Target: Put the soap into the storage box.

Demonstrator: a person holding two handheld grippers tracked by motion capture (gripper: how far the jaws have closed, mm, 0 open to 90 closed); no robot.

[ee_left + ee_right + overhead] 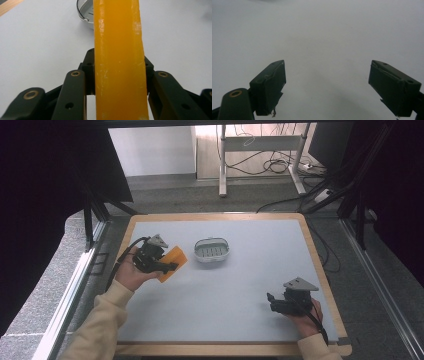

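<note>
A person sits at a pale grey table [240,285] with a wooden rim, a two-jaw gripper in each hand; the left gripper [167,266] is clenched on an orange bar of soap [172,263], held off the table near its left edge; in the left gripper view the soap [119,62] stands as a tall translucent slab squeezed between the two black jaws, gripped on its narrow sides; a small grey soap dish [212,250] with a slotted floor sits just to the right of the soap, apart from it, and its rim [85,15] peeks out behind the slab in the left gripper view.

The right gripper [272,301] rests near the table's lower right, well apart from the dish; its jaws stand wide and released with nothing between them, bare table beyond.

The likely job is setting the soap into the dish; several things could spoil it; soap is slick, so the bar may slide or twist out of the pads if the hand tilts or jolts; the bar looks about as long as the dish's hollow, so coming in at an angle could catch an end on the rim and tip or push the light dish, which nothing steadies; letting go too high could make the soap bounce out.
</note>
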